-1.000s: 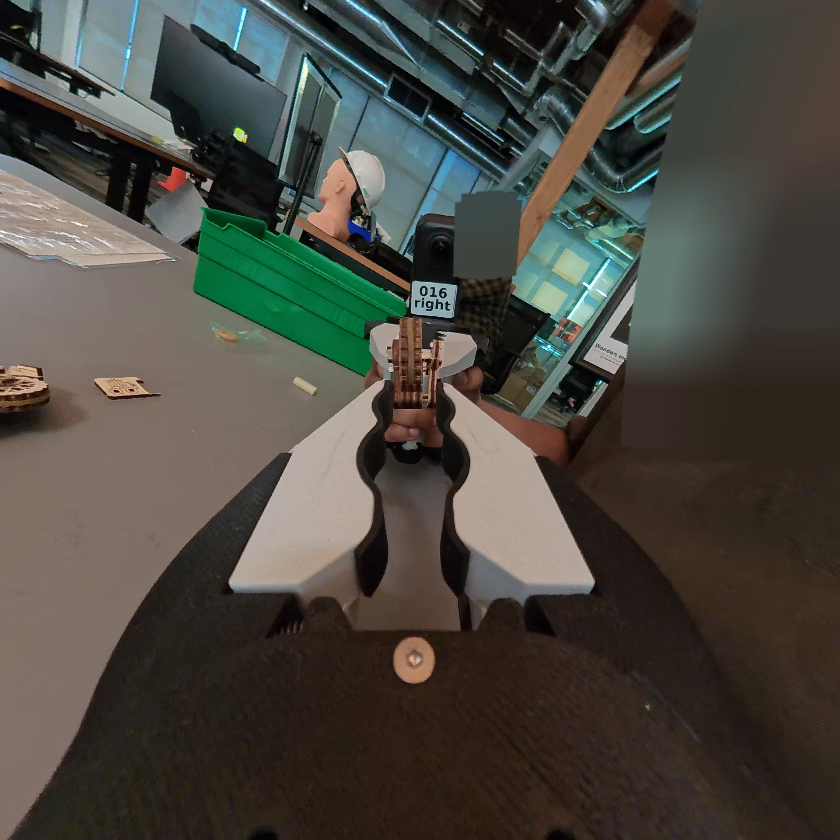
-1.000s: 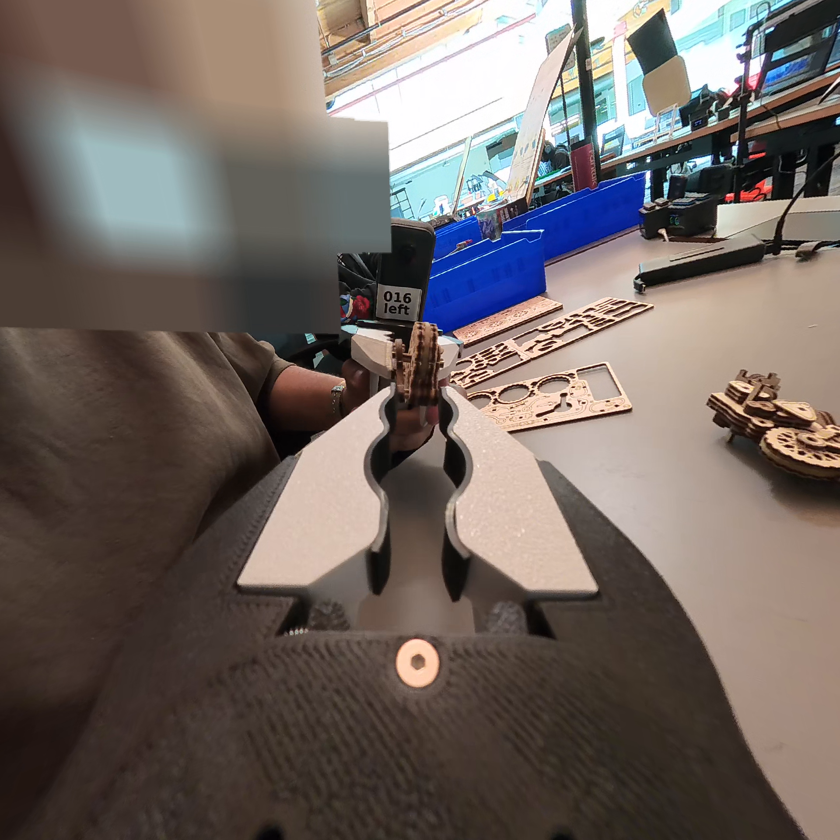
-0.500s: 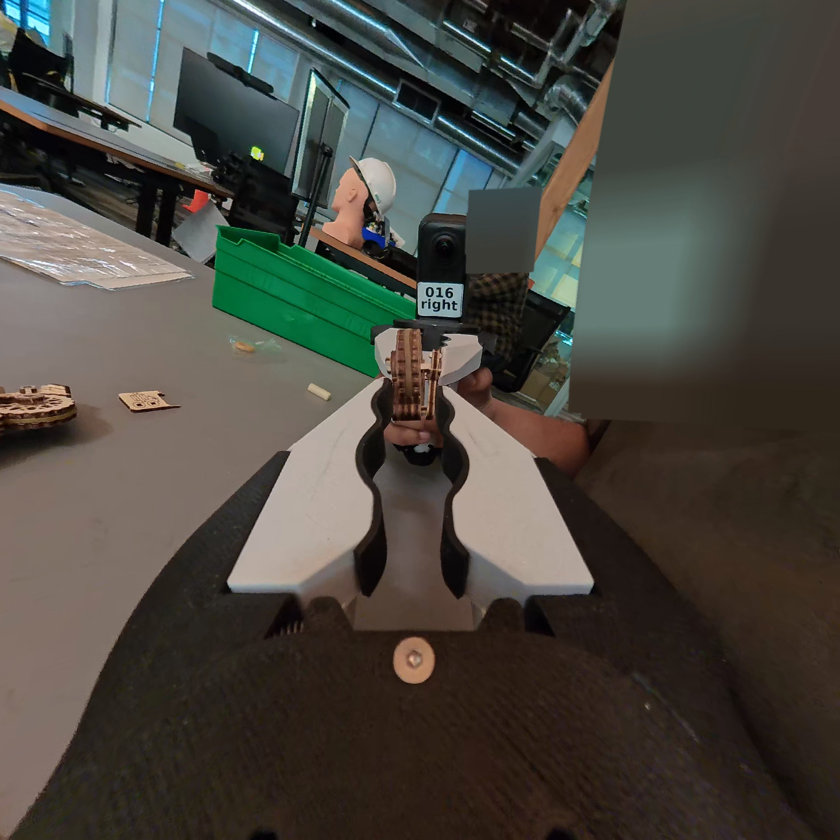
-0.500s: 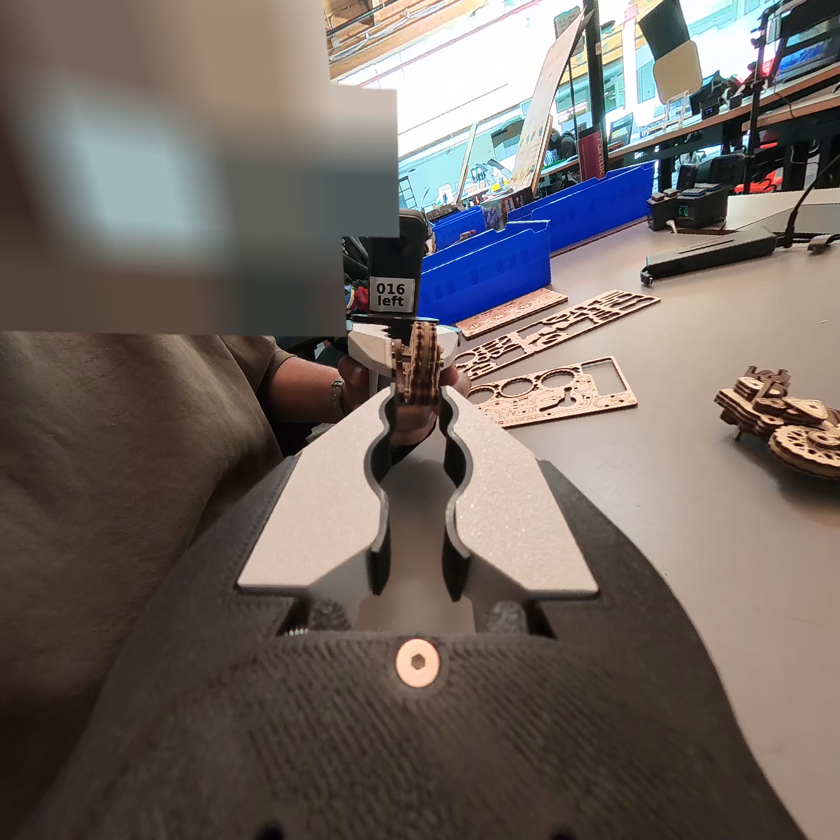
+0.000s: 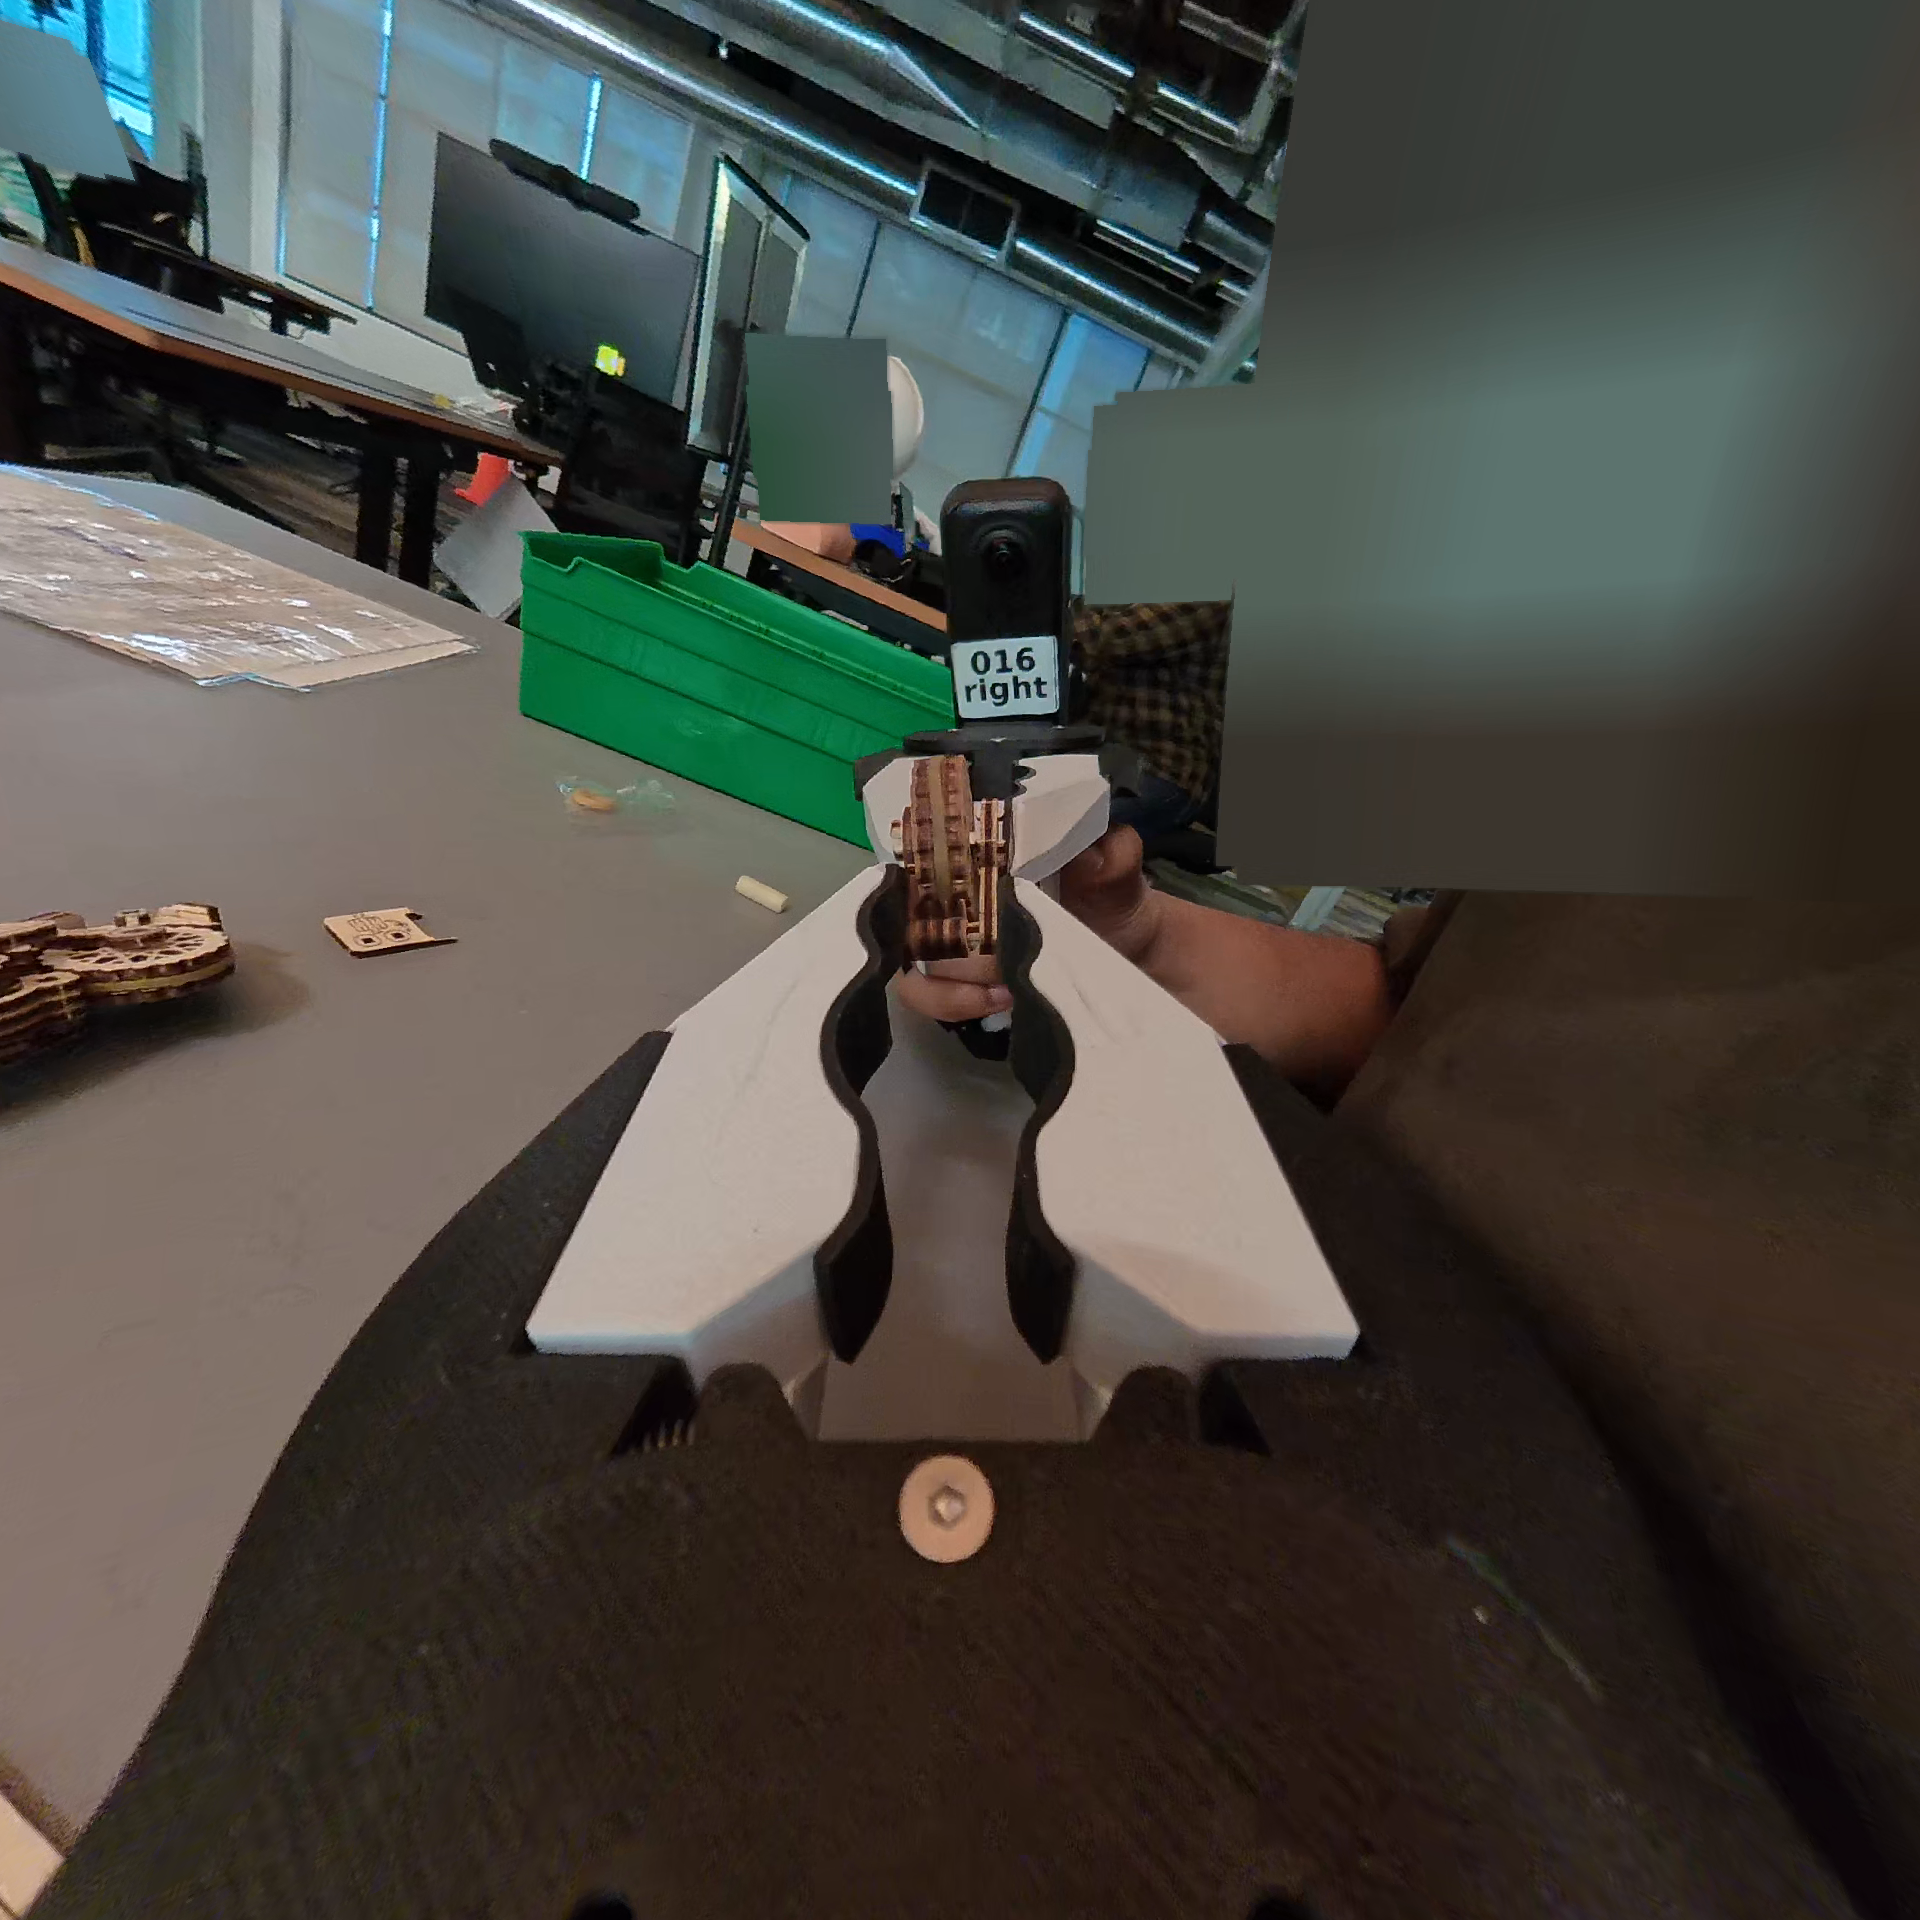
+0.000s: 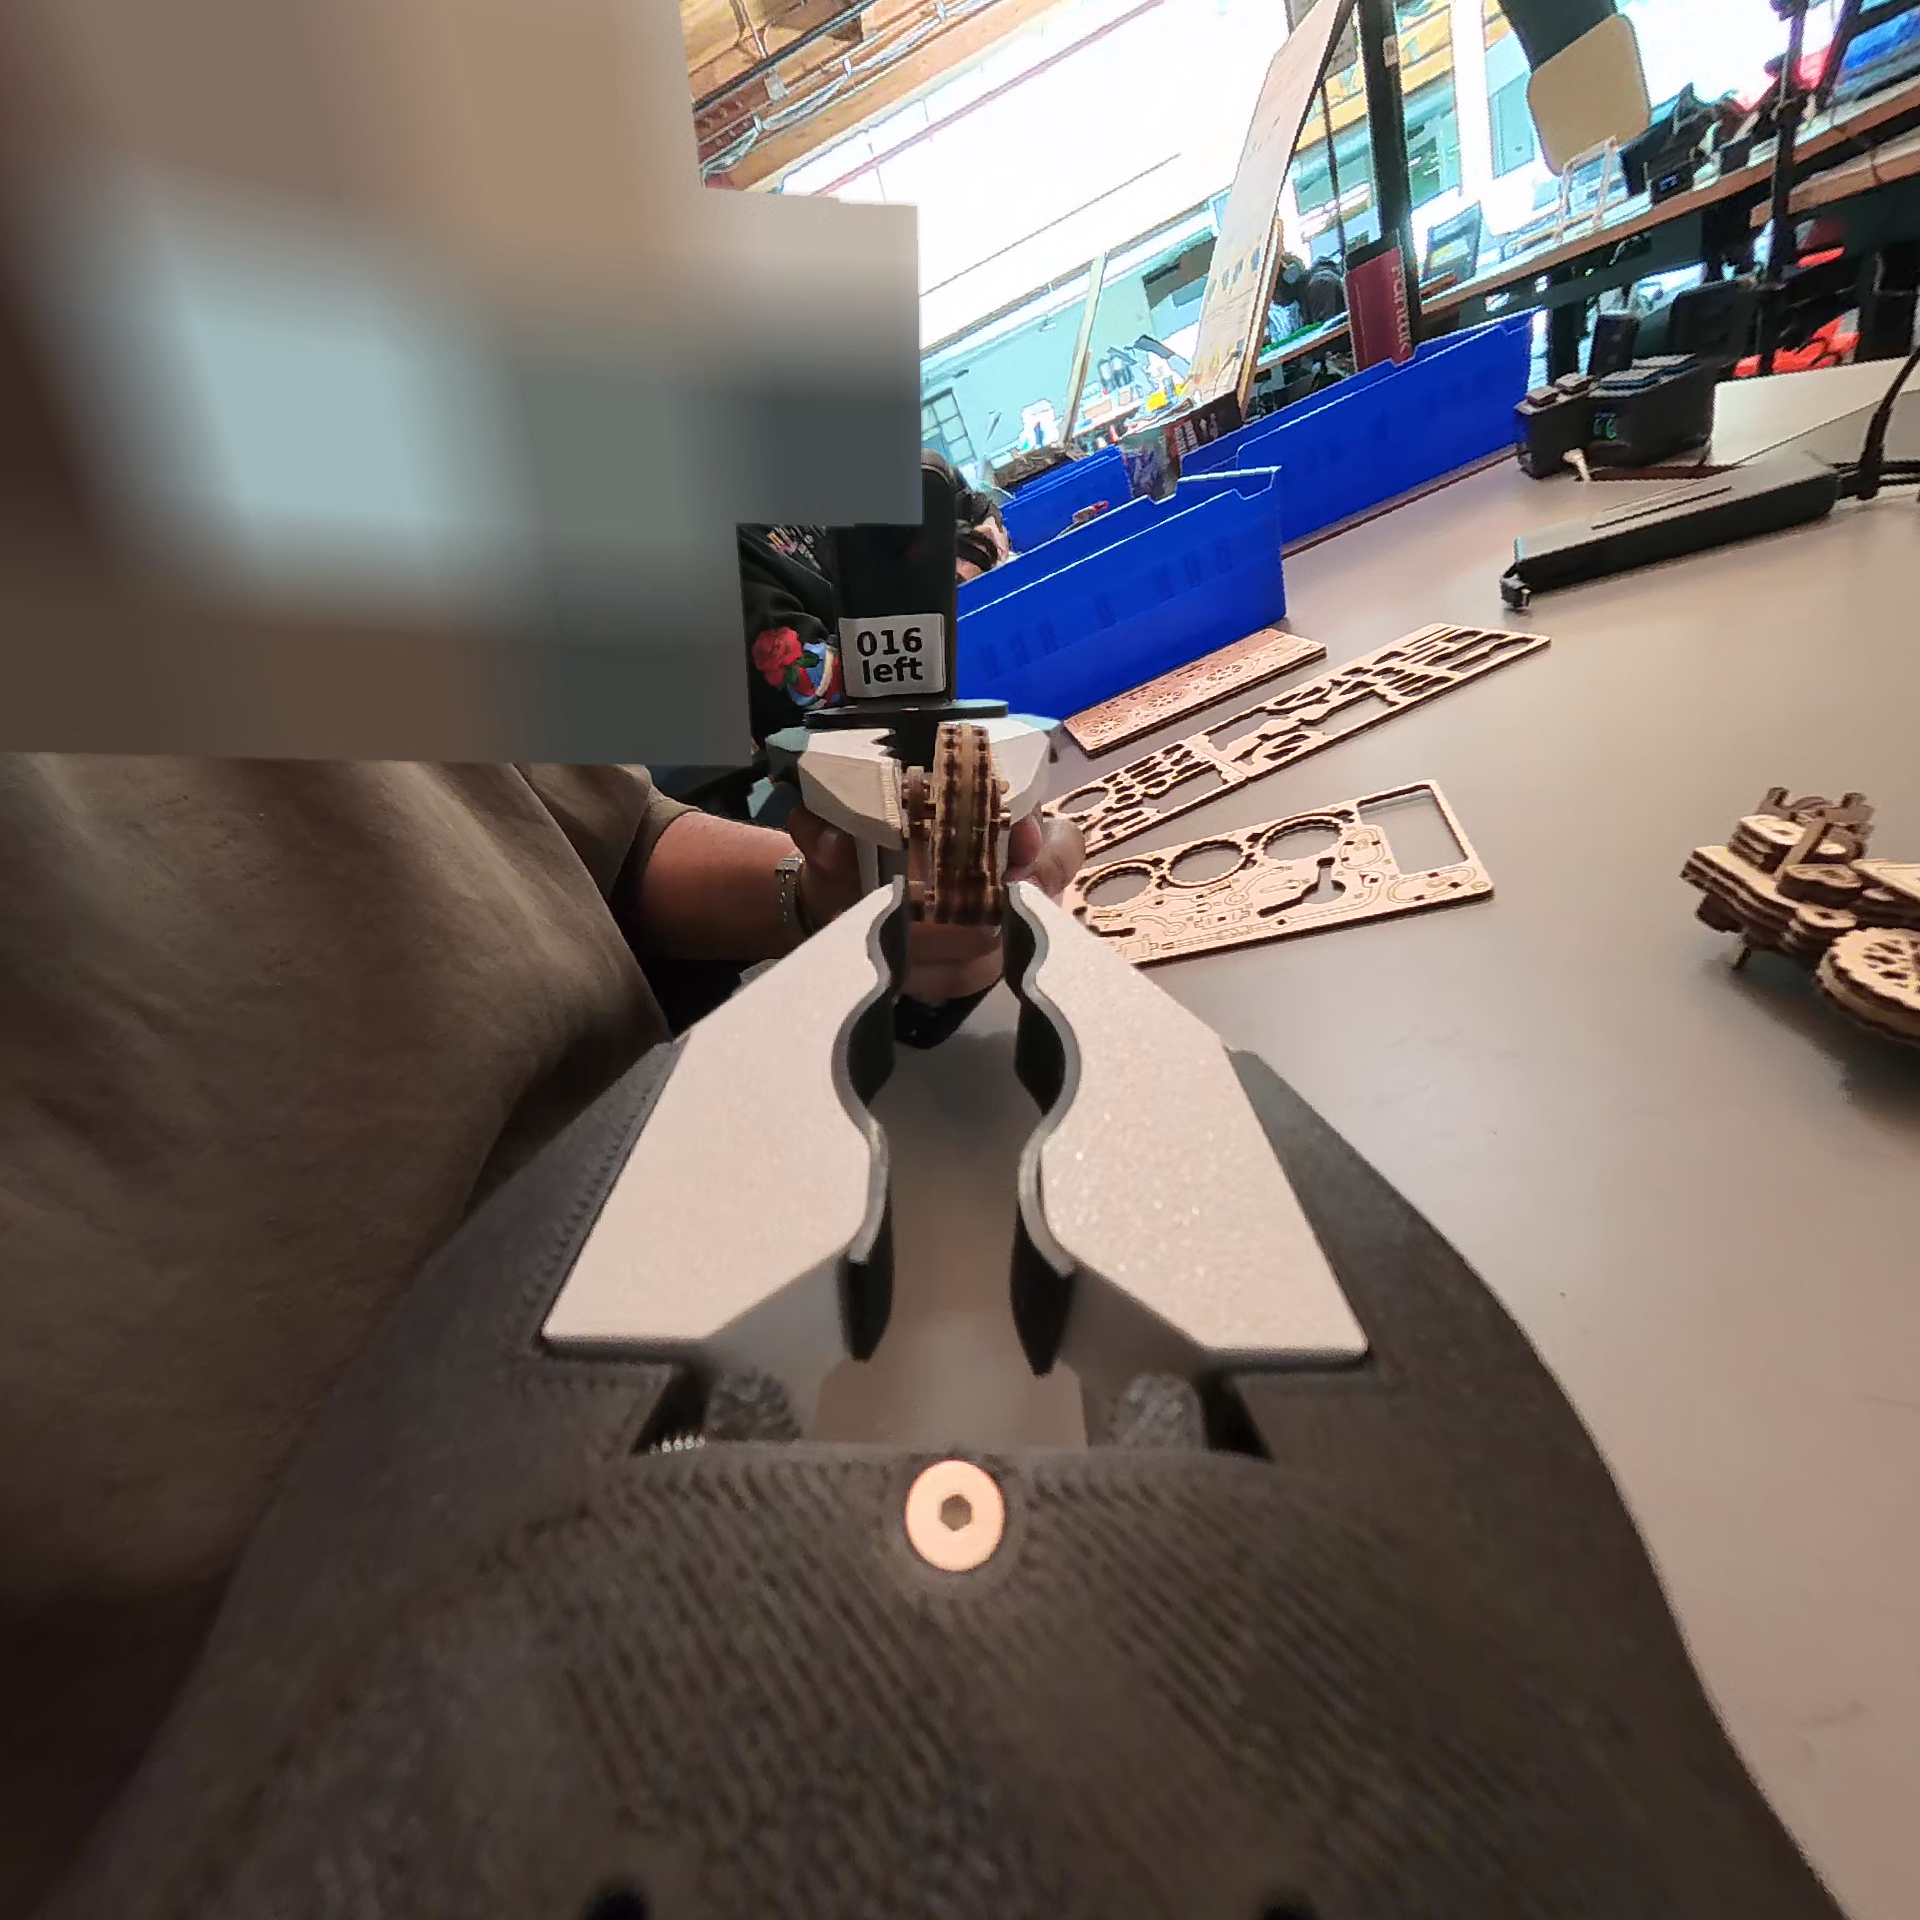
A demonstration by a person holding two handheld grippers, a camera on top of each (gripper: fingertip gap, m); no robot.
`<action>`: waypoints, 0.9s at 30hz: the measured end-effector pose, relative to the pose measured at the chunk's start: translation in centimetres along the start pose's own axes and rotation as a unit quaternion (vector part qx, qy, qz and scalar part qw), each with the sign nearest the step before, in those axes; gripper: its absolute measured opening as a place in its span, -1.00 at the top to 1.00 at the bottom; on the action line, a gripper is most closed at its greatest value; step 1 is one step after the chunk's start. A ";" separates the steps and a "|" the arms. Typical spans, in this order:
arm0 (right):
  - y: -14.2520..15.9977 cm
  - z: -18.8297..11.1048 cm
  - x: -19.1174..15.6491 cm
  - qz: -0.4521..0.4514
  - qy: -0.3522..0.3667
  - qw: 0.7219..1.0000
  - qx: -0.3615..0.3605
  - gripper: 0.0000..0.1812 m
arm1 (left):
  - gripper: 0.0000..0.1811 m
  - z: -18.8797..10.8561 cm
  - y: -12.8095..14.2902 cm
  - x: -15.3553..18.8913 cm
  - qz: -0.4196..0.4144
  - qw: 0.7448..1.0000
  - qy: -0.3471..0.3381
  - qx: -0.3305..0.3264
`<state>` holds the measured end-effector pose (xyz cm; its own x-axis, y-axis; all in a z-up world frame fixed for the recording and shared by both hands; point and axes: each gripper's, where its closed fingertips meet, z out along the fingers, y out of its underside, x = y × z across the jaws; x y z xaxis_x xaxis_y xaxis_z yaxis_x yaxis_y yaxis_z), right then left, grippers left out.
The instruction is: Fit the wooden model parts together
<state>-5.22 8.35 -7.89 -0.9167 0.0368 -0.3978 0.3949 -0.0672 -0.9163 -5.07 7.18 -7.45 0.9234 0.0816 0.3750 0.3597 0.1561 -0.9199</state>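
A small wooden gear assembly (image 5: 951,873) is held in the air between my two grippers, which face each other tip to tip. My left gripper (image 5: 951,906) is shut on its near side. My right gripper (image 5: 987,816) shows beyond it, clamped on the far side. In the right wrist view the same assembly (image 6: 956,842) sits between the tips of my right gripper (image 6: 954,906), with my left gripper (image 6: 914,792) behind it. How the wooden parts join is hidden between the fingers.
On the grey table (image 5: 312,1143) lie a partly built wooden model (image 5: 104,966), a small flat part (image 5: 379,930), a white peg (image 5: 761,894) and a green bin (image 5: 707,675). The right wrist view shows cut-out wooden sheets (image 6: 1278,873), blue bins (image 6: 1122,603), another model (image 6: 1829,904) and the person's torso (image 6: 260,1039). My left and right fingertips are right by each other. The model (image 6: 1829,904) is about 20 centimeters from both grippers' fingertips. It is also in sight in the left wrist view (image 5: 51,961).
Both grippers keep their hold on the assembly. The pair has swung slightly, so the table and its objects have shifted in both views.
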 end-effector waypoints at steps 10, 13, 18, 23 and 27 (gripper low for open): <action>-0.1 0.0 0.4 0.030 -0.007 0.999 0.012 0.81 | 0.84 0.1 0.1 -0.2 0.006 1.000 -0.009 -0.007; -0.1 -0.1 0.5 0.017 0.001 1.000 0.010 0.83 | 0.84 0.1 0.3 -0.3 0.008 1.000 -0.011 -0.011; 0.1 0.1 0.4 0.003 0.007 1.000 0.001 0.83 | 0.84 0.2 0.4 -0.2 0.007 1.000 -0.010 -0.014; 0.2 0.0 0.2 -0.005 0.005 1.000 -0.007 0.83 | 0.84 0.2 0.5 0.0 0.020 1.000 -0.010 -0.019; 0.2 0.0 0.0 -0.018 0.009 1.000 -0.014 0.83 | 0.84 0.2 0.5 0.2 0.029 0.999 -0.008 -0.018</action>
<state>-5.19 8.37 -8.05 -0.9295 0.0561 -0.3644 0.3627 -0.0382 -0.9311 -4.78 7.49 -7.82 0.9410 0.1048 0.3218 0.3100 0.1148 -0.9438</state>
